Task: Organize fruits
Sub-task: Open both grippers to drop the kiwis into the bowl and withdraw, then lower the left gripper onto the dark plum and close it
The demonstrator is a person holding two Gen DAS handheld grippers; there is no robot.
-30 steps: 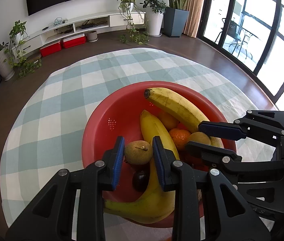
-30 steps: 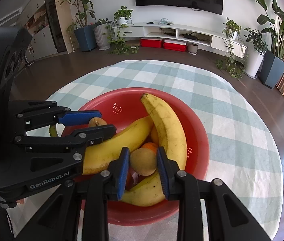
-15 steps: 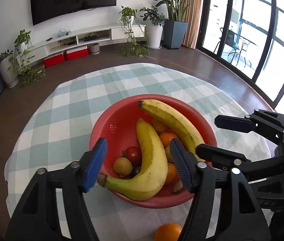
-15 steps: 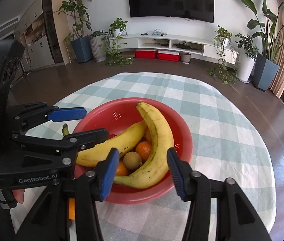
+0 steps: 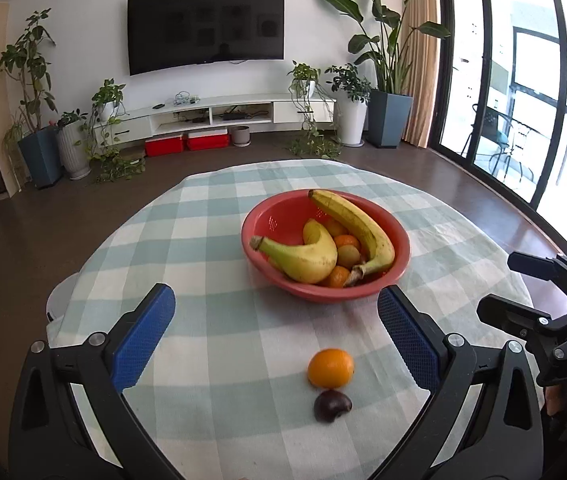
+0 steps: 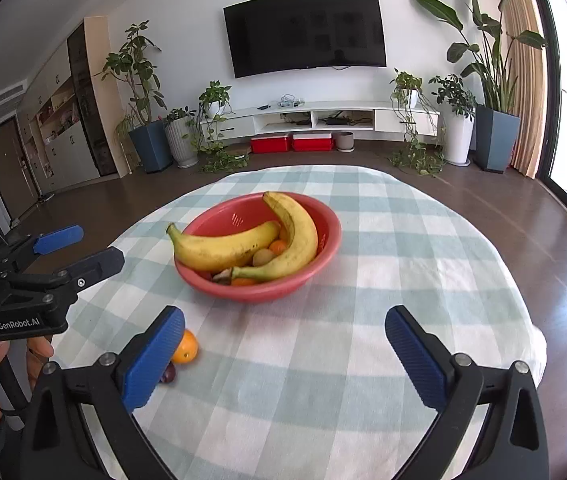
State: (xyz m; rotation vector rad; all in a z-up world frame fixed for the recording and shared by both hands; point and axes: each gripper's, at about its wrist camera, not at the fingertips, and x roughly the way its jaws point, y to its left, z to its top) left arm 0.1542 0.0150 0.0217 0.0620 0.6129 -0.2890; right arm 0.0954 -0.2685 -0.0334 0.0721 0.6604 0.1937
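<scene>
You've backed both grippers off the red bowl [image 5: 325, 294] since a second ago.
Your left gripper [image 5: 279, 334] and right gripper [image 6: 283, 354] are opening, empty. "GenRobot.AI" reads on the left one. Two bananas [image 6: 223, 246] sit in the bowl; one orange [image 5: 330, 367] and one dark fruit [image 5: 332, 405] lie on the cloth.

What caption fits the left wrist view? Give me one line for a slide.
Left gripper opening, empty, over an orange and dark fruit beside the red bowl of bananas.
</scene>
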